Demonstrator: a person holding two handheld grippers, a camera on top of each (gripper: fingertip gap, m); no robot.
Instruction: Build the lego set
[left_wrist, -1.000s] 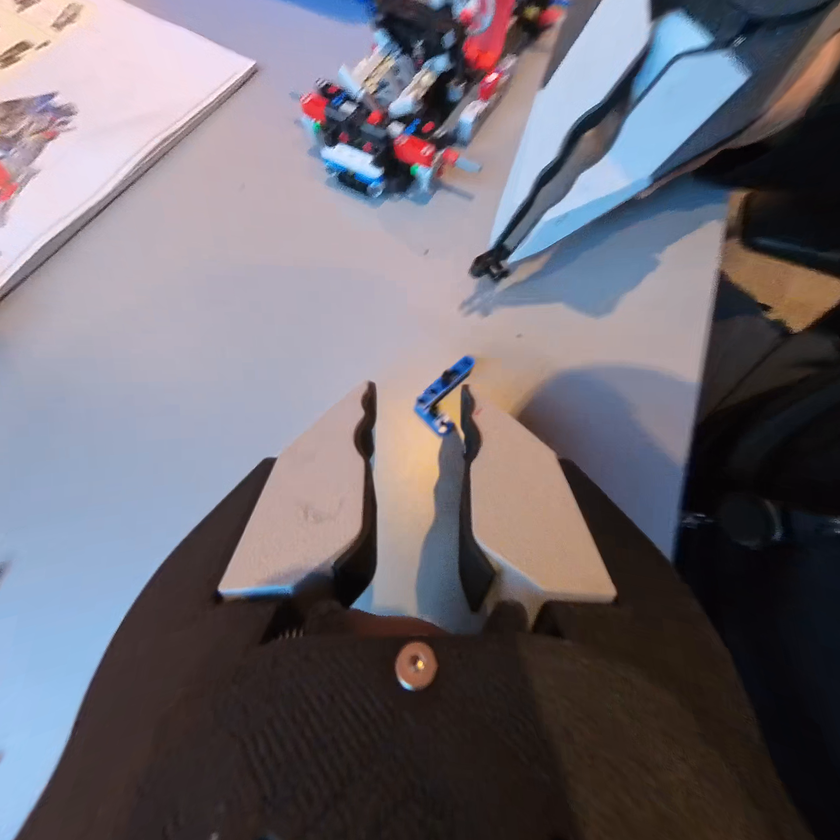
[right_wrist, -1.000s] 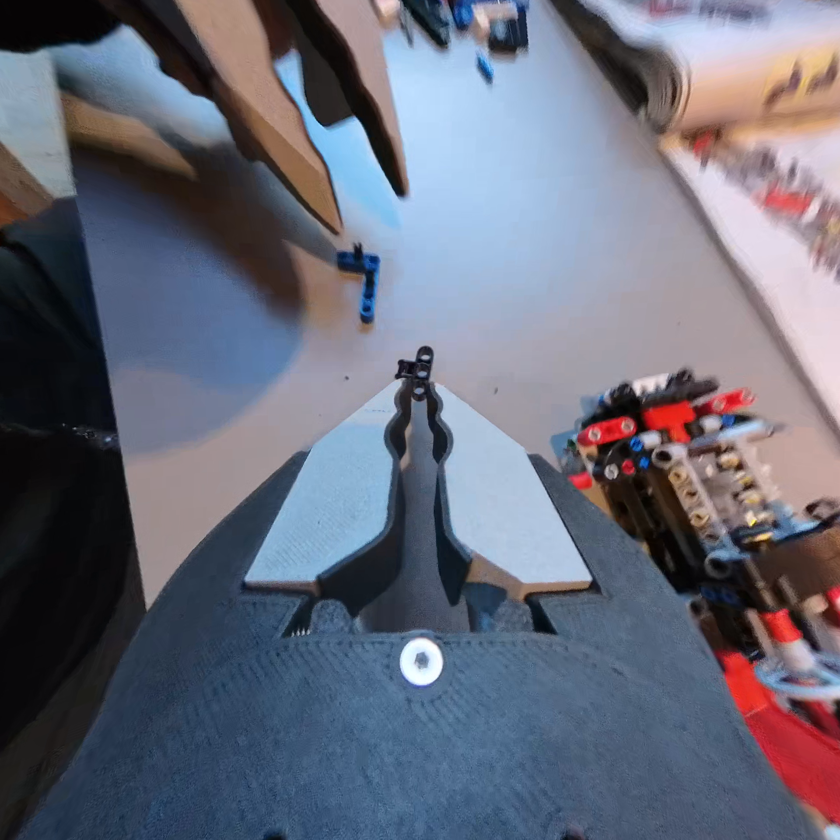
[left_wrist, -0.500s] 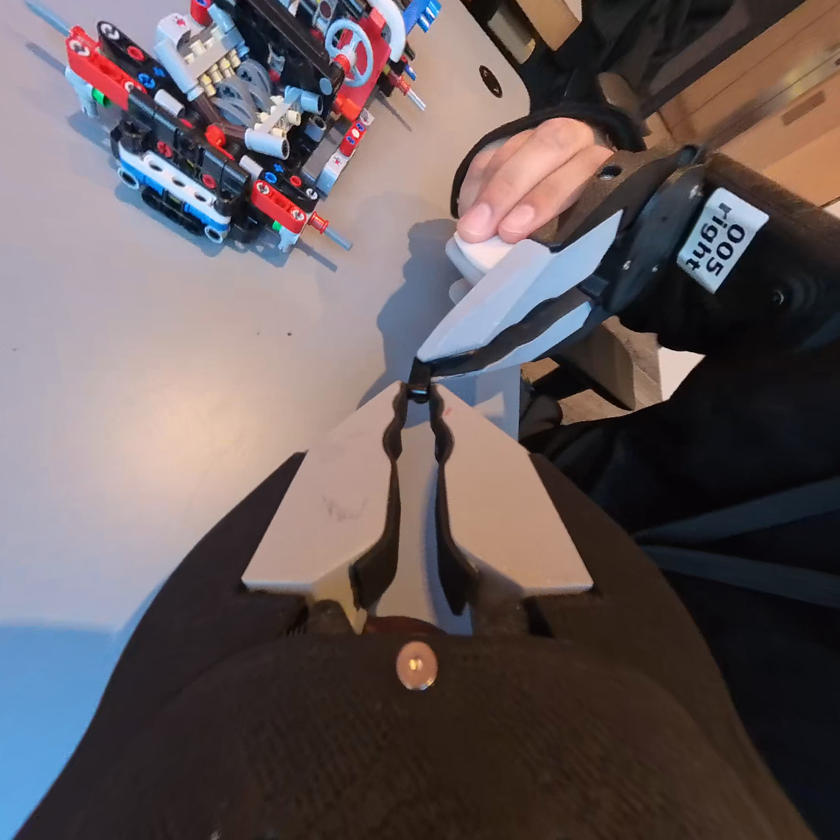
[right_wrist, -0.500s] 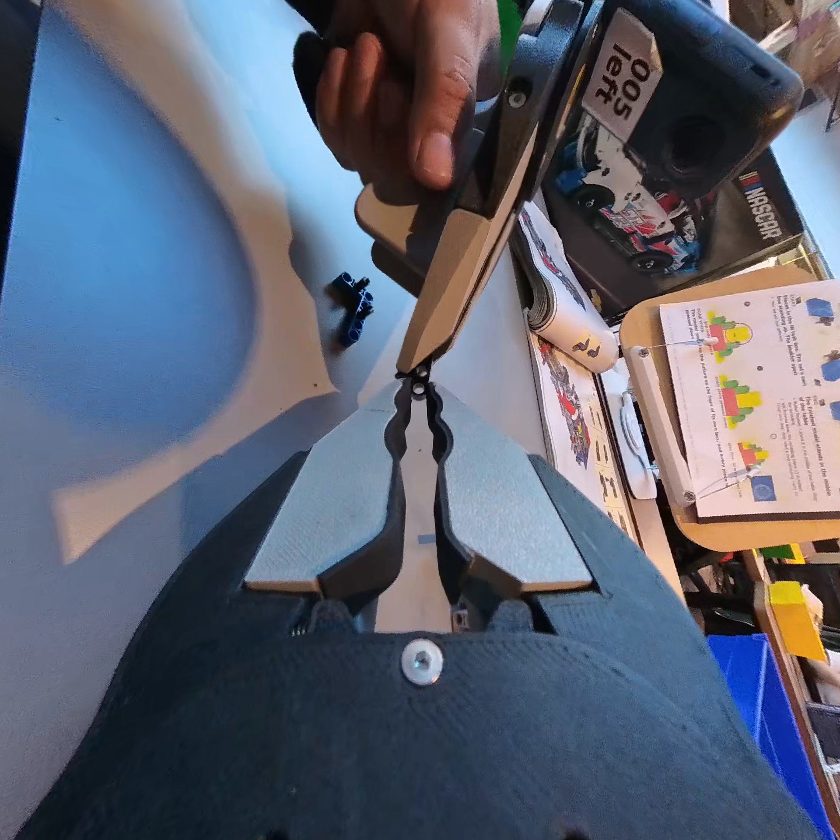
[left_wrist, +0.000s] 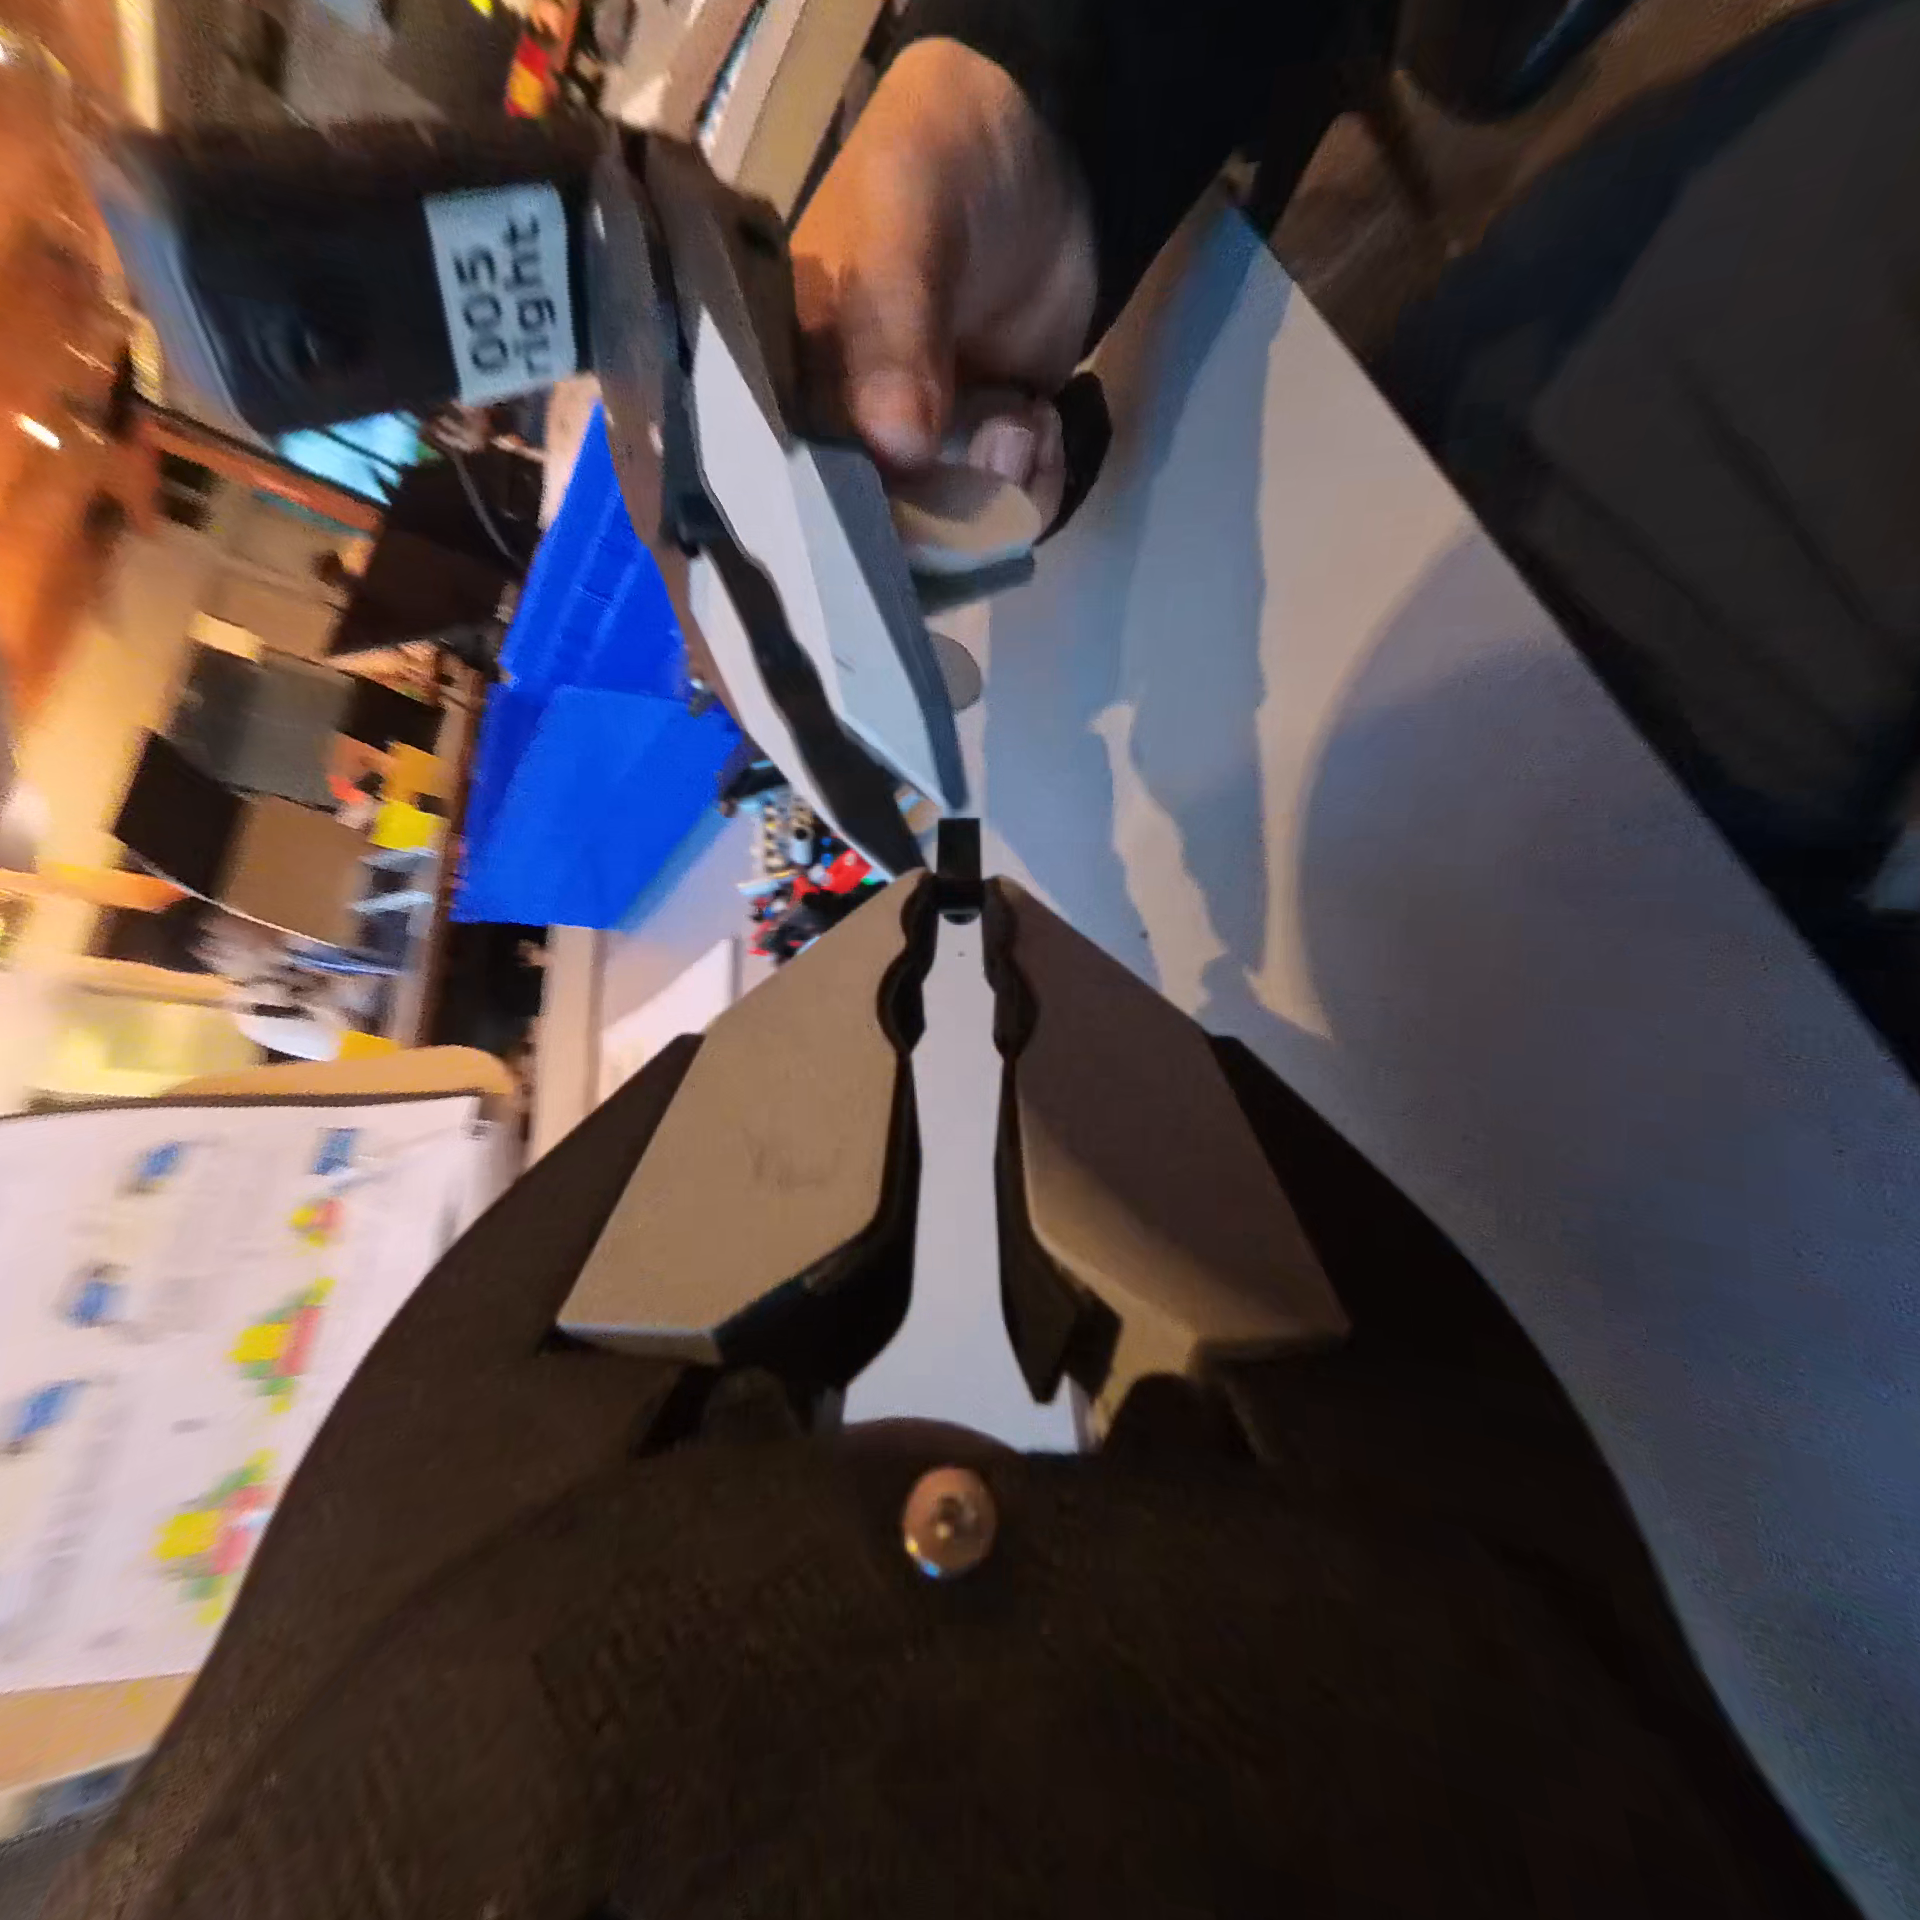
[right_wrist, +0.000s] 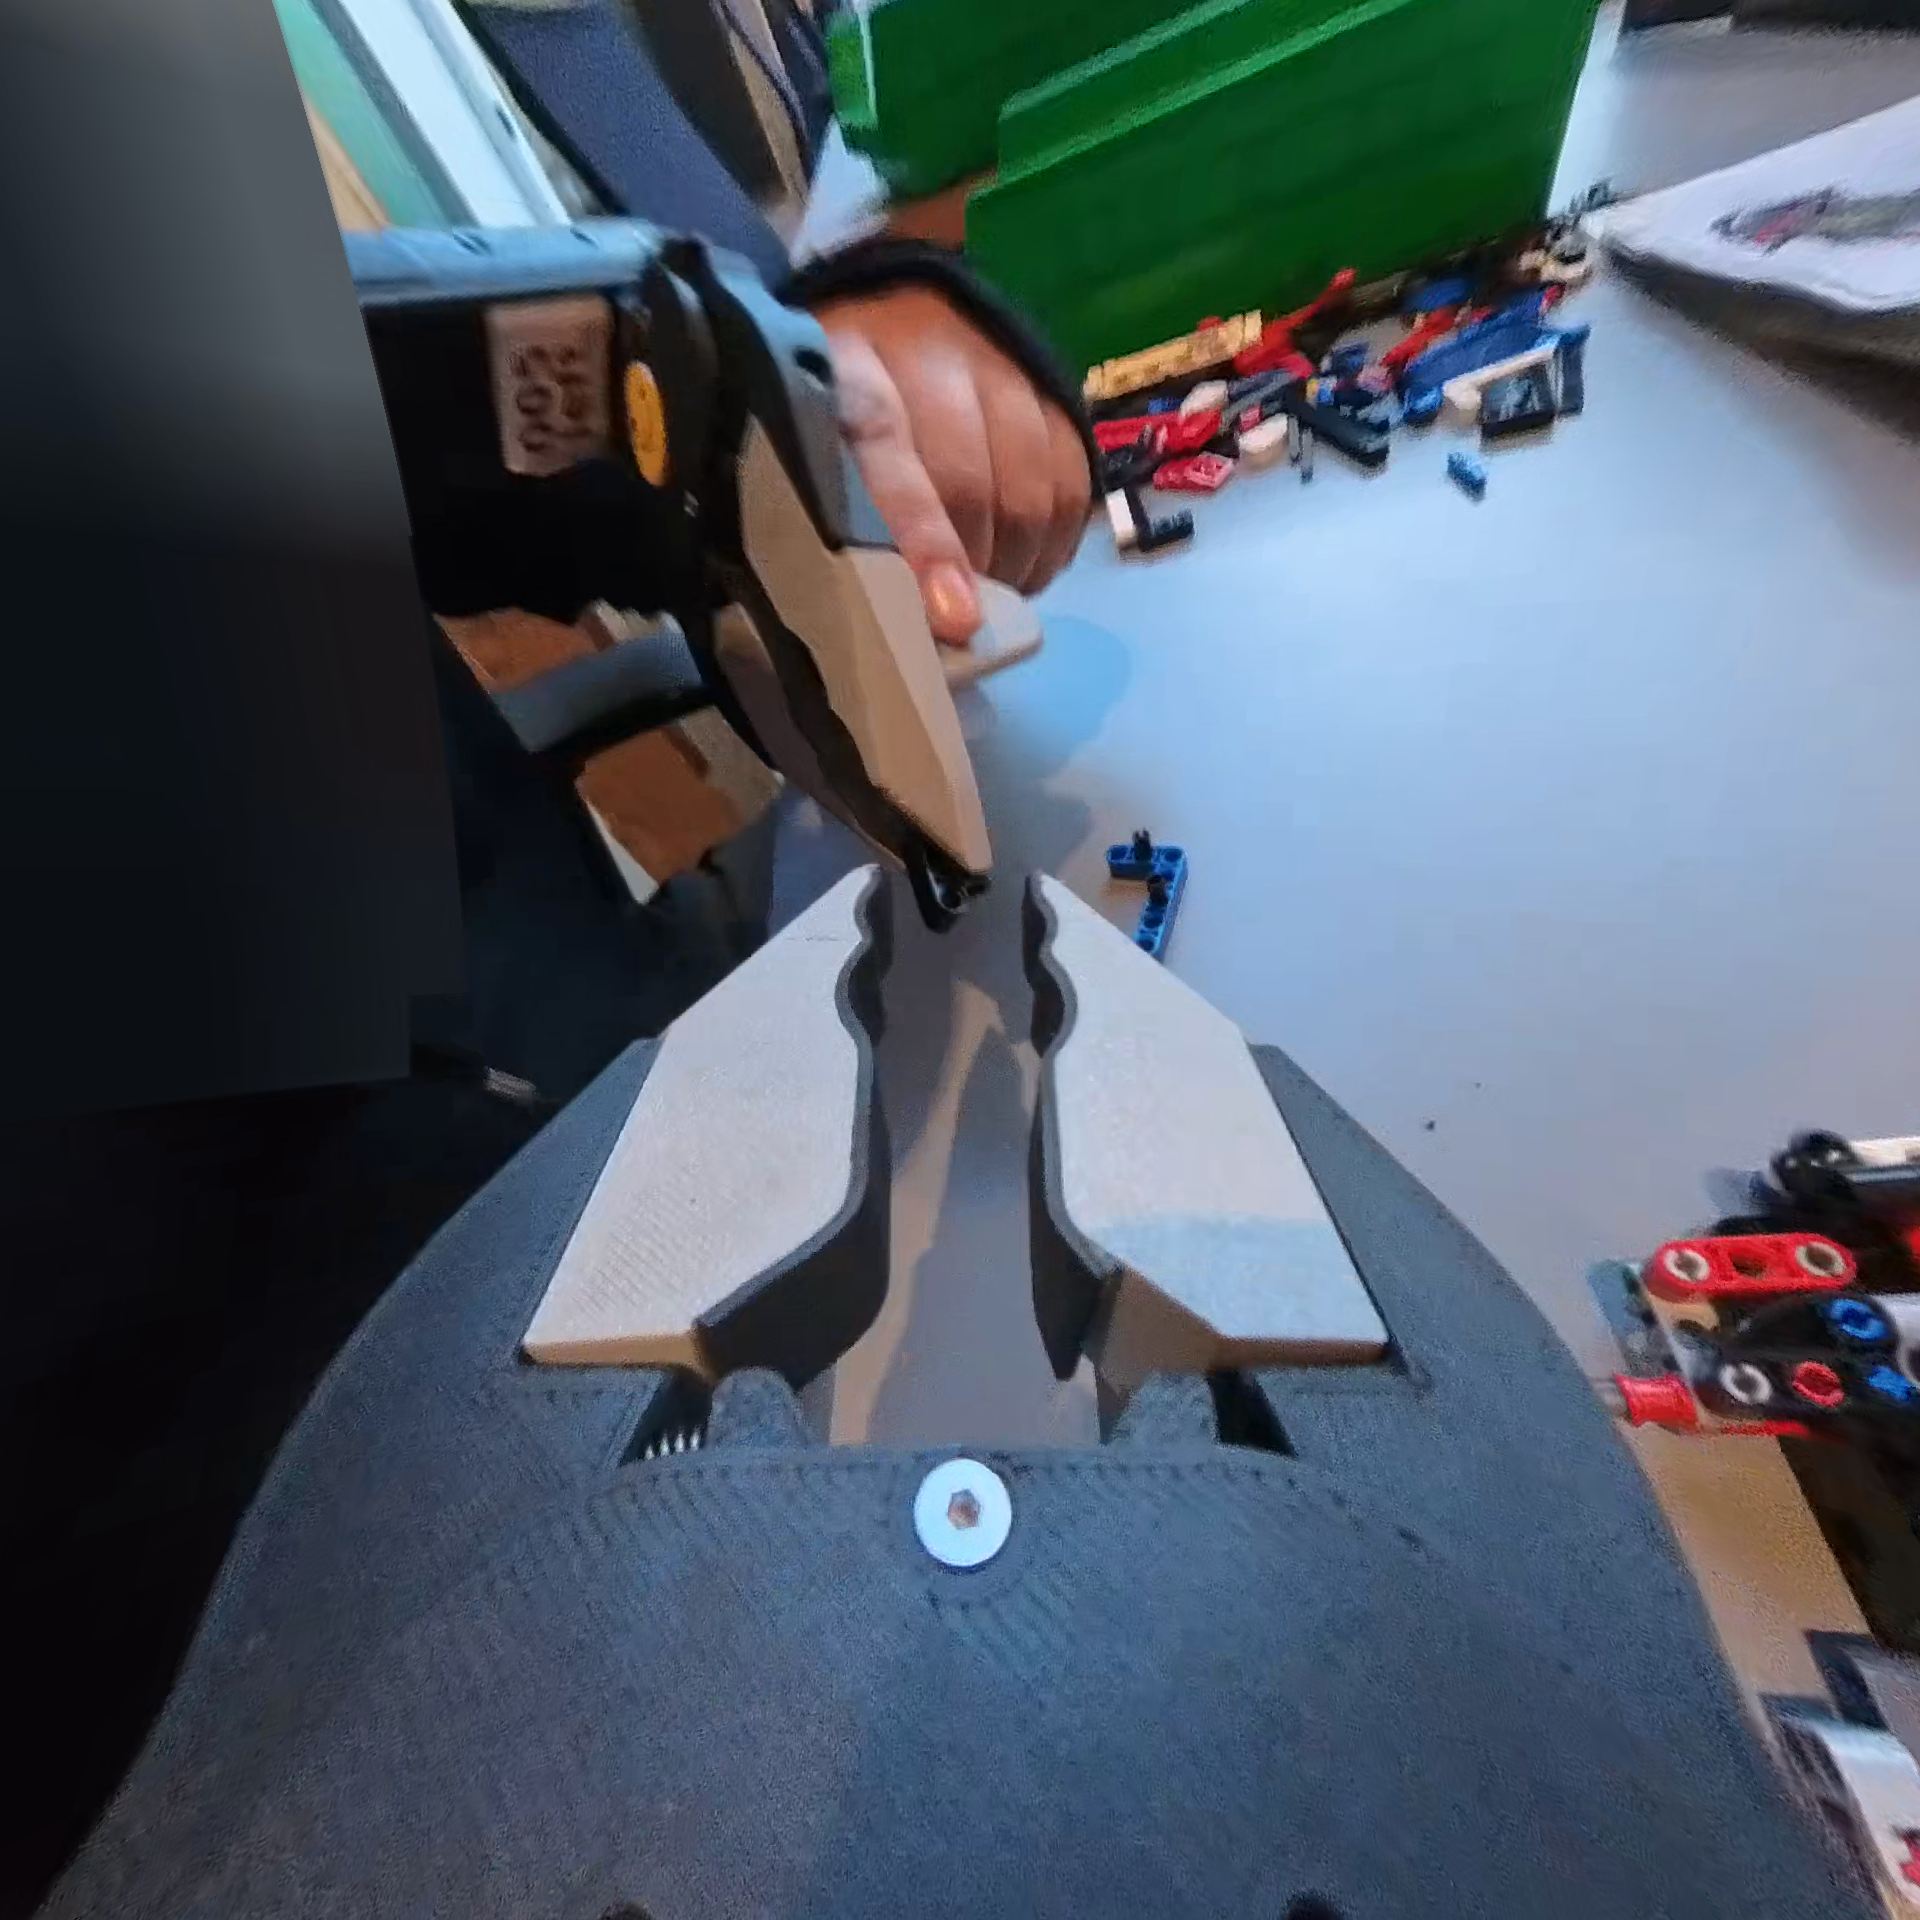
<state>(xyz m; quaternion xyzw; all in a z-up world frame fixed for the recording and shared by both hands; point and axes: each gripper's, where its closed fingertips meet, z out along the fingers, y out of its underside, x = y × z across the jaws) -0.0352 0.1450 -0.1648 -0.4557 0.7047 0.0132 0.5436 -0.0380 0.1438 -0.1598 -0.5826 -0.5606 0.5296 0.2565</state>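
The small black piece (left_wrist: 957, 869) has passed from the right gripper (right_wrist: 954, 894) (now spread, empty) to the left gripper (left_wrist: 957, 902), clamped on it. Handover looks done; fitting comes next

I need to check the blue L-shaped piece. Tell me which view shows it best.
The right wrist view. The blue L-shaped piece lies in plain sight on the grey table, just beyond the open right gripper. The left wrist view does not show it at all.
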